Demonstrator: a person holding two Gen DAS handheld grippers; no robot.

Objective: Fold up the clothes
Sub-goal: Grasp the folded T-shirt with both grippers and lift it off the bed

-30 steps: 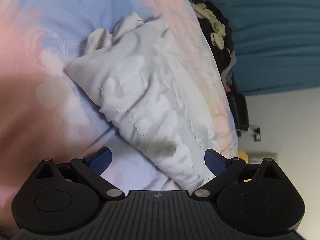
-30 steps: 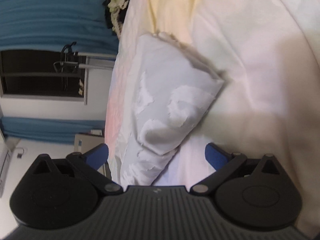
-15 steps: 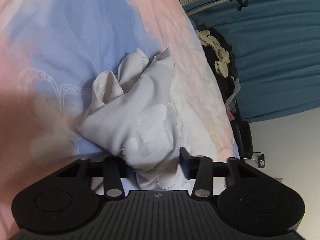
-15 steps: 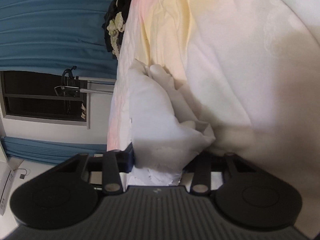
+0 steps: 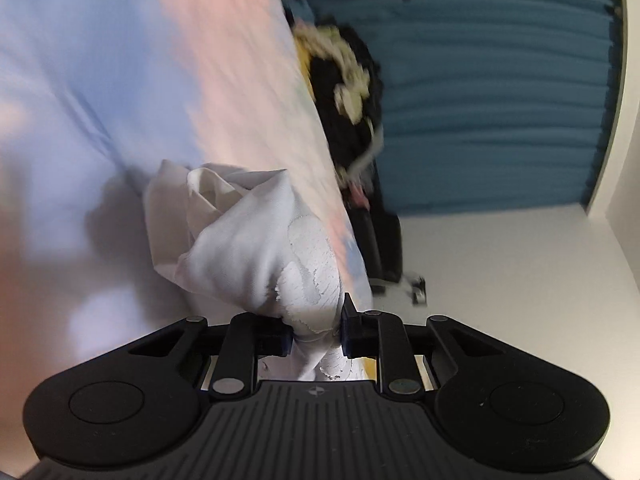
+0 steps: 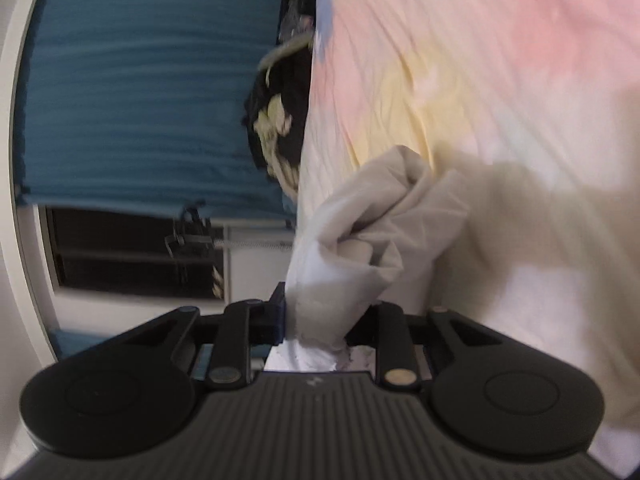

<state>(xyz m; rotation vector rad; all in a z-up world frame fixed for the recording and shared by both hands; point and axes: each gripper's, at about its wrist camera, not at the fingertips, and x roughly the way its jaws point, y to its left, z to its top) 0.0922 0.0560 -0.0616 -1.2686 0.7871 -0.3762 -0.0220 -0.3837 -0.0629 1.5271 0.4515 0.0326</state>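
Left wrist view: our left gripper [image 5: 316,334] closing, jaws clamped on bunched pale grey garment with white cracked print [image 5: 256,248], which hangs over pastel pink-blue bedsheet [image 5: 168,60].

Right wrist view: our right gripper [image 6: 324,330] closing too, pinching same garment [image 6: 368,240] beside pink-yellow sheet [image 6: 480,60]; blue curtain [image 6: 140,92] behind.

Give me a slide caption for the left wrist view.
Left gripper jaws closing on a bunched white garment over a pastel bedsheet.
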